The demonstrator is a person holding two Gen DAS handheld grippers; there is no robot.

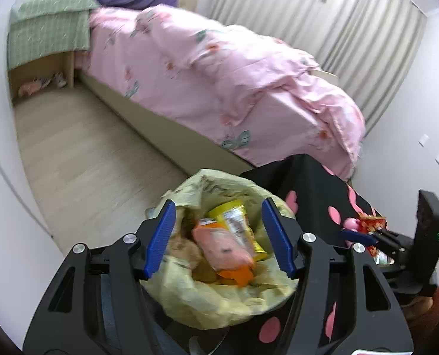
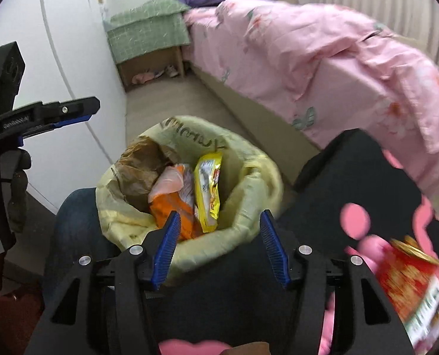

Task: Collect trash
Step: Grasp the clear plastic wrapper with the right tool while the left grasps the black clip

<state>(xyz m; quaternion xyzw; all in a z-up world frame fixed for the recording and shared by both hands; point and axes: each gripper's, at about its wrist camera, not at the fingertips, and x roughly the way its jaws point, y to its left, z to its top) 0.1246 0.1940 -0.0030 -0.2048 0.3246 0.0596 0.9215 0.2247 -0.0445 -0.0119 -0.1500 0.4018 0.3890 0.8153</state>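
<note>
Bedroom, floor beside the bed (image 1: 207, 68). Trash bag (image 2: 258, 177), pale yellow, stands open between wall and a black bench (image 2: 358, 183) covered in pink-spotted cloth.

Inside the bag: yellow wrapper (image 2: 209, 189) upright at centre, orange packet (image 2: 175, 207) at its 9 o'clock, brown paper (image 2: 139, 171) further toward 10.

Left gripper (image 1: 219, 233): jaws spread wide, nothing between them, poised above the bag mouth.

Right gripper (image 2: 219, 245): jaws likewise apart and empty, over the bag's near rim.

Red snack packet (image 2: 411, 278) lies on the bench cloth at 4 o'clock from the bag, blurred.
</note>
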